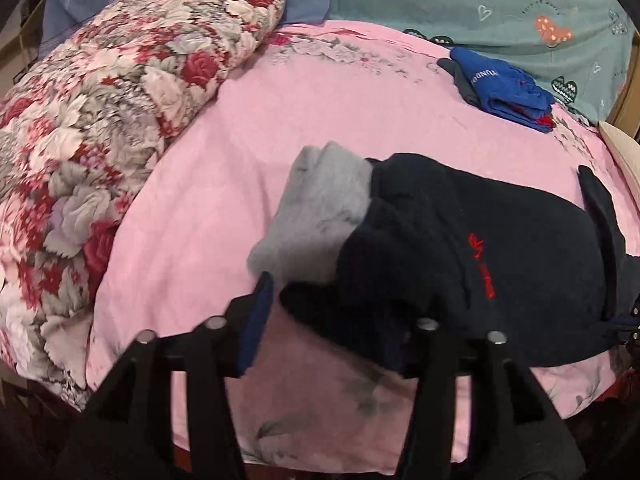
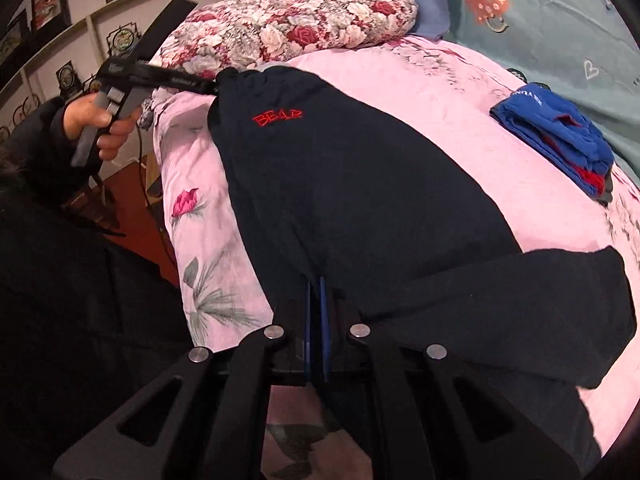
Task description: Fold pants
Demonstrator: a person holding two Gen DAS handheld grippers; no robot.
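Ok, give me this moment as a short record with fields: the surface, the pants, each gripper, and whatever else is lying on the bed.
surface: pink bedsheet
pants: dark pants with red lettering, spread across the sheet, grey lining showing at the waist
left gripper: left gripper open, at the waist end
right gripper: right gripper shut on the pants' edge
other clothes: folded blue clothes near the green pillow
bedding: floral quilt piled beside the sheet

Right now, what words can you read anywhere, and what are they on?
"BEAR": red stitching on the dark pants; the last letter is a bit unclear.
White letters on the folded blue clothes: cut off and sideways, too unclear to read.
White print on the left tongs' black body: too blurred to read.
Small writing on the green heart-print bedding: too small to read.
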